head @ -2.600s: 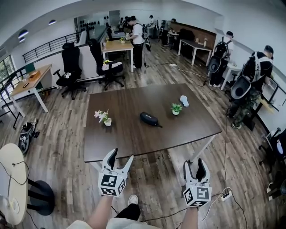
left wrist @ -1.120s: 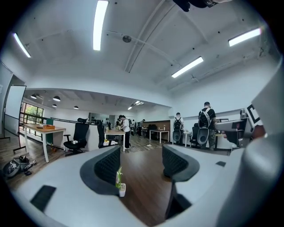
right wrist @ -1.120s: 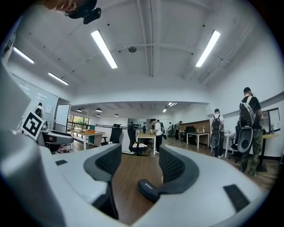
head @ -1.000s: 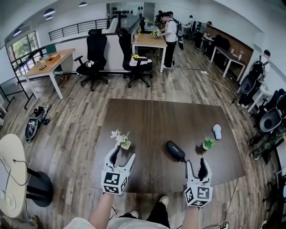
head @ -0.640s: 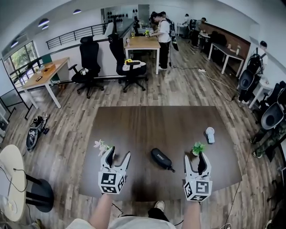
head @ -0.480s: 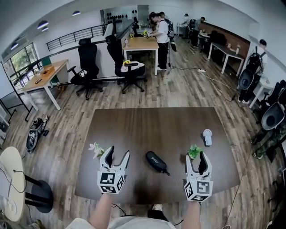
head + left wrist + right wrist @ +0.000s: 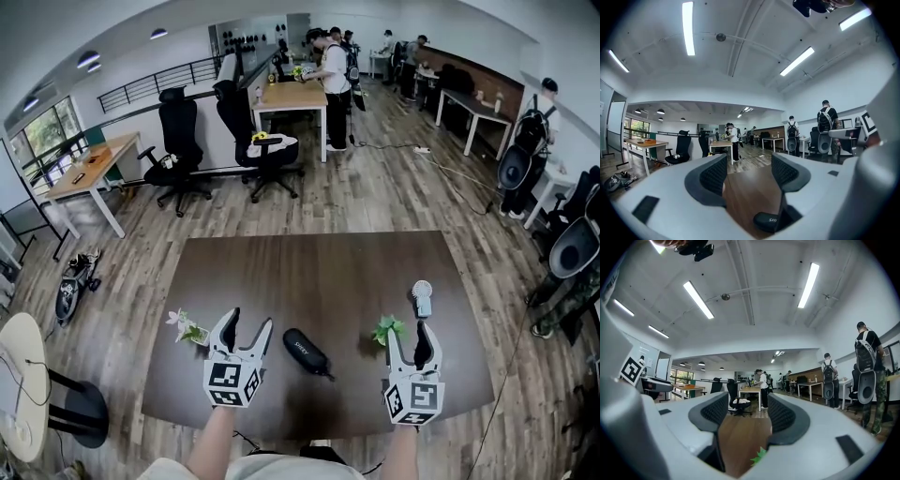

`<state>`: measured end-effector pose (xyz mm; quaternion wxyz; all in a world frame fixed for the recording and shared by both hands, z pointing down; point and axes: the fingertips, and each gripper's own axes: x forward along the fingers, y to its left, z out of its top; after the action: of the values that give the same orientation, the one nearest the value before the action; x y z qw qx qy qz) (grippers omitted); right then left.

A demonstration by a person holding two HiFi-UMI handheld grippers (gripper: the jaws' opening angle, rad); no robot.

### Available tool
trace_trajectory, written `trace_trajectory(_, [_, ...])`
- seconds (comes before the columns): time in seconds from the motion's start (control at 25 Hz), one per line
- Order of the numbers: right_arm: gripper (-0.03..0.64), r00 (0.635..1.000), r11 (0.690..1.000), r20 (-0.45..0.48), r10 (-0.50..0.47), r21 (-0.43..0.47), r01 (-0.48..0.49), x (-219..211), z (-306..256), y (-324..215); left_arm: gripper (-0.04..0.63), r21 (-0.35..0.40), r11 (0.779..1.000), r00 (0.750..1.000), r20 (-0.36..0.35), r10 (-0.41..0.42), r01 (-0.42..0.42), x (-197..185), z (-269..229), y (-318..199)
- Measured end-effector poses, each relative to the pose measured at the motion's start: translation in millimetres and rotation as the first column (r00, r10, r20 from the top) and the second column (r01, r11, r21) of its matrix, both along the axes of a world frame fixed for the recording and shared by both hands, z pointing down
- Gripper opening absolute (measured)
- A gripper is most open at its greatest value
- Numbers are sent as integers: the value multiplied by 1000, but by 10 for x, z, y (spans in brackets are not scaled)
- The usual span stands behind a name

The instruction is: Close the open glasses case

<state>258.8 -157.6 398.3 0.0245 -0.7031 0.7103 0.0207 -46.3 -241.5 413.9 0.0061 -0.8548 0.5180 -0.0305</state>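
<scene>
Jaws wide and empty on my left gripper and right gripper; glasses case near the counter's front edge, whether its lid is shut I can't tell.

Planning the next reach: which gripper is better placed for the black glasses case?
Left. The glasses case lies close beside the open left gripper; the right gripper stands farther, by the green plant.

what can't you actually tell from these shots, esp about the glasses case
Glasses case: head view, too small to tell whether the lid is open; left gripper view, only one end shows past the left gripper.
Green plant: right gripper view, only leaf tips show; the right gripper hides the pot.
White object: head view, too small to identify.
</scene>
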Motion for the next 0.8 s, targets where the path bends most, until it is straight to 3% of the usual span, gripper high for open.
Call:
trace_trajectory(0.44, [264,996,997,51,-77,2,77,193,171,-203,301,-10,997,997,10,-80,80,84,76,83])
trace_trajectory(0.8, [264,993,993,26,-119,8,119,83,214,-427,301,7,995,995,-24,-99,99,28,156,-46])
